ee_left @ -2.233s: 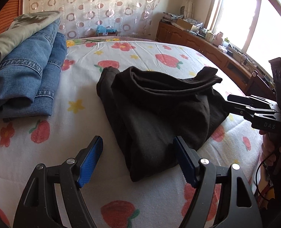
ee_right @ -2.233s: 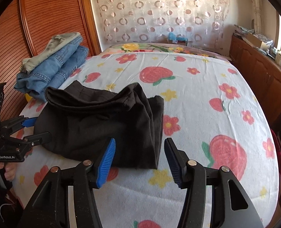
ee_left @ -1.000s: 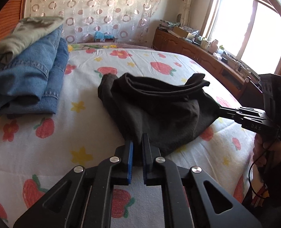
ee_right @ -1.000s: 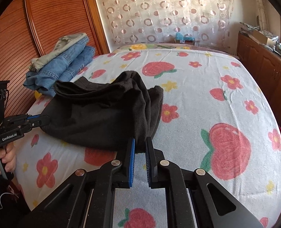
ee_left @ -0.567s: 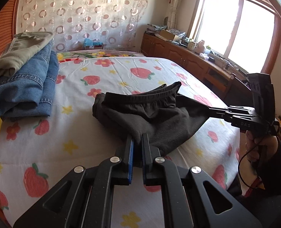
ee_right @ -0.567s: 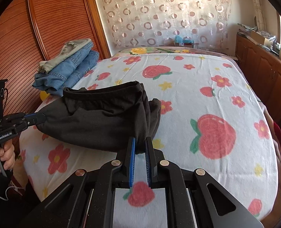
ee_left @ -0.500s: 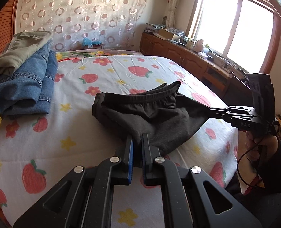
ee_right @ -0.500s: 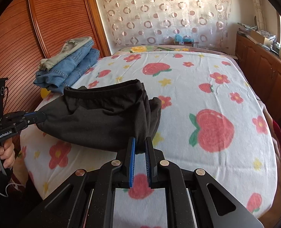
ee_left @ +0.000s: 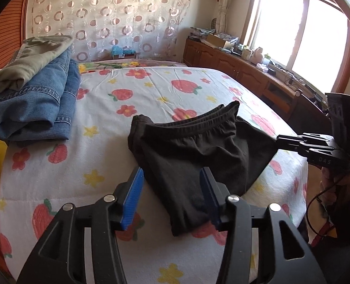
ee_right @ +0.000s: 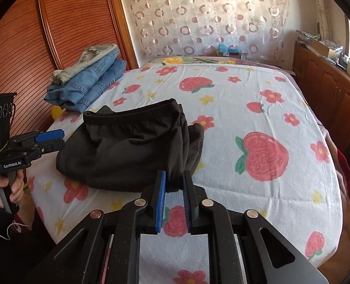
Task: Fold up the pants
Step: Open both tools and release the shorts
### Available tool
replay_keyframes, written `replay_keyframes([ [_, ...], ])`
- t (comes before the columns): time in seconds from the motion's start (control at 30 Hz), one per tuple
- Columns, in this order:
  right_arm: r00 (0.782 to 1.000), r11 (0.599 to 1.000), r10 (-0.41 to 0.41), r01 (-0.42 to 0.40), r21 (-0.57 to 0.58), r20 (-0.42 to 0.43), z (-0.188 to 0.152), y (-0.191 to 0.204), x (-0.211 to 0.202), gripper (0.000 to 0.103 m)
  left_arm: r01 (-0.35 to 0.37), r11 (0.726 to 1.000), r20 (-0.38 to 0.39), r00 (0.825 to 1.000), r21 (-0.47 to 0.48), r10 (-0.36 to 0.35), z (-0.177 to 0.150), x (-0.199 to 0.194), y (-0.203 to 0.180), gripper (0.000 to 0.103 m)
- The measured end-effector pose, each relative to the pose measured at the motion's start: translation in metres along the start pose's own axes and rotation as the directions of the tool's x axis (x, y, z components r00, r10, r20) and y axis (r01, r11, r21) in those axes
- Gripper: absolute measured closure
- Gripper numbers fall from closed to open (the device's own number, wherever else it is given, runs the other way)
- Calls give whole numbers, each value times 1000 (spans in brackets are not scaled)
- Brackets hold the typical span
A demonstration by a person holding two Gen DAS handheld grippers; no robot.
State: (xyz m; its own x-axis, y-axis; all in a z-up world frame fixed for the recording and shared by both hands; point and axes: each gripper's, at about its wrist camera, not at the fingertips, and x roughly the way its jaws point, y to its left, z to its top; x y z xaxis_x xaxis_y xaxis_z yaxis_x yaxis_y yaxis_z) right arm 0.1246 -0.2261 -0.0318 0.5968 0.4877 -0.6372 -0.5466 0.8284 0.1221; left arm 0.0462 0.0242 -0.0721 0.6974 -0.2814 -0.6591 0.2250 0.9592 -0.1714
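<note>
Denim jeans lie stacked well apart from black pants.

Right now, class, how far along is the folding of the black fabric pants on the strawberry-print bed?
Done: black fabric pants lie bunched, roughly doubled, on the strawberry-print bed. In hand: left gripper has just opened, pads clear; right gripper has just been opening, cloth between its pads. Left: flatten, finish folding, perhaps add to the denim-and-khaki stack.
</note>
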Motion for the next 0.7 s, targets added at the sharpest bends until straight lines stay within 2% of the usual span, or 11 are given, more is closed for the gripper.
replay_keyframes([
  [0.03,1000,1000,-9,9,-3,1,0,0,0,87,-8,1000,-3,1000,-1,8,1,1,1,40],
  [0.13,1000,1000,-22,22,1,3,1,-3,-3,82,-6,1000,0,1000,-11,6,5,6,4,26],
  [0.2,1000,1000,-23,23,6,6,2,-6,-5,78,-6,1000,-2,1000,-11,6,8,10,5,23],
  [0.3,1000,1000,-23,23,5,8,9,-9,-4,76,-8,1000,-2,1000,-15,8,13,15,8,23],
  [0.4,1000,1000,-17,17,-11,20,19,-9,2,70,-6,999,3,1000,-37,7,19,21,14,23],
  [0.6,999,999,22,-21,-42,23,45,-8,30,69,-16,999,-8,1000,-52,16,29,32,21,23],
  [0.67,1000,998,25,-24,-54,11,52,-8,44,69,-20,999,-11,1000,-39,19,32,35,21,25],
  [0.7,1000,998,23,-22,-63,2,55,-7,50,69,-13,999,-18,1000,-34,13,32,36,21,31],
])
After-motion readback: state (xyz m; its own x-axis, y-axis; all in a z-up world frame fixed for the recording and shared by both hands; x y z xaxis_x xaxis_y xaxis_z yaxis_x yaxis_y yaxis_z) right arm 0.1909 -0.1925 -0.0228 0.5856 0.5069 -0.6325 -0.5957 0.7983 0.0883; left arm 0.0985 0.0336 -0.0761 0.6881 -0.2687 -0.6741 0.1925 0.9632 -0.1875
